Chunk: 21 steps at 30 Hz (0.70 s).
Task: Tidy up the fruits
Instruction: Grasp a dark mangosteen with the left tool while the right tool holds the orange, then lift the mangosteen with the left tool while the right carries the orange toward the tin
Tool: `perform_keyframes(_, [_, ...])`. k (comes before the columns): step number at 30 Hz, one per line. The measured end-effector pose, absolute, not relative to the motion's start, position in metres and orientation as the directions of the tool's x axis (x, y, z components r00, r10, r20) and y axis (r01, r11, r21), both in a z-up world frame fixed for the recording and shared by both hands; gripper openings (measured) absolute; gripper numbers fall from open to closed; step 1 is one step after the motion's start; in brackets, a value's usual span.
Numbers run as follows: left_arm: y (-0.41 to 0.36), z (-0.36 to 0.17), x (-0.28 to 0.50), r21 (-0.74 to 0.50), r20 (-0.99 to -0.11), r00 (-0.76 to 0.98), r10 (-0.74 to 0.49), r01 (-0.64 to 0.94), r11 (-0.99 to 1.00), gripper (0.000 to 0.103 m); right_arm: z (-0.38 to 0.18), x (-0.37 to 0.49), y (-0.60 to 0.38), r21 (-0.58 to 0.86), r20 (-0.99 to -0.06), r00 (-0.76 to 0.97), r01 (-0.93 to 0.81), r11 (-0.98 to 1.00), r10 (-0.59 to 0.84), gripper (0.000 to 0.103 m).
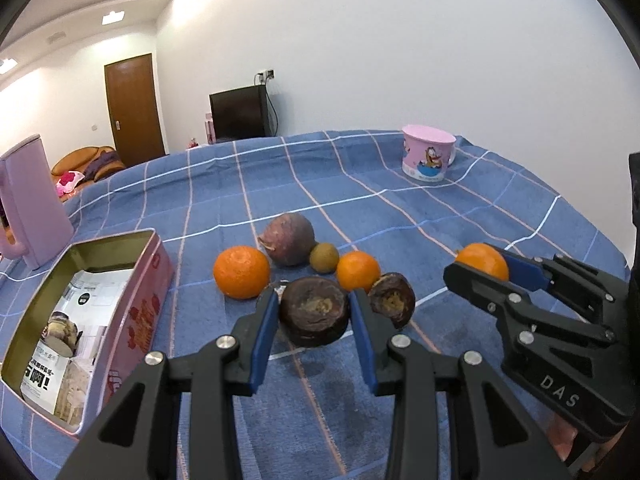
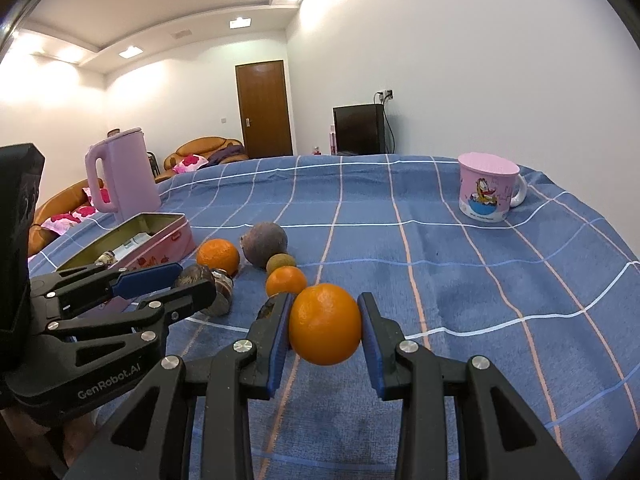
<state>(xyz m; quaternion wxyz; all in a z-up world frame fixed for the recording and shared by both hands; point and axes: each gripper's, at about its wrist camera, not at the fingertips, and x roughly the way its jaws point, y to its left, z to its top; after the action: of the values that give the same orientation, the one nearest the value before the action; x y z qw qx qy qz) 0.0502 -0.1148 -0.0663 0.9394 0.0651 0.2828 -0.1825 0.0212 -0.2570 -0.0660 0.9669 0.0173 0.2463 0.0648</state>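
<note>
- Fruits: the orange point(image 2: 325, 324) is firm and round and may roll; judged best pinched across its middle. The dark brown fruit point(image 1: 313, 311), wrinkled, looks softer.
- Right claw point(image 2: 325, 326) holds the orange; left claw point(image 1: 314, 314) holds the dark fruit, both above the desk point(image 1: 400, 216).
- Open pink tin point(image 1: 132, 320) near the left edge.

Tablecloth point(image 2: 460, 280): blue, checked with white and pale orange lines. Tin box point(image 1: 136, 312): pink with red print. Mug point(image 2: 486, 188): pink, cartoon print. Kettle point(image 2: 120, 172): lilac. Held orange point(image 2: 325, 324): bright orange. Held mangosteen point(image 1: 314, 311): dark brown-purple.
</note>
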Motion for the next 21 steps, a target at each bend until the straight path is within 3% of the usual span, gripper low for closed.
perform_keyframes(21, [-0.105,-0.059,0.034,0.039,-0.458,0.842,-0.286,0.341,0.939,0.039,-0.063,0.008,-0.255,0.041,-0.404,0.905,-0.126,0.991,0.132,0.035])
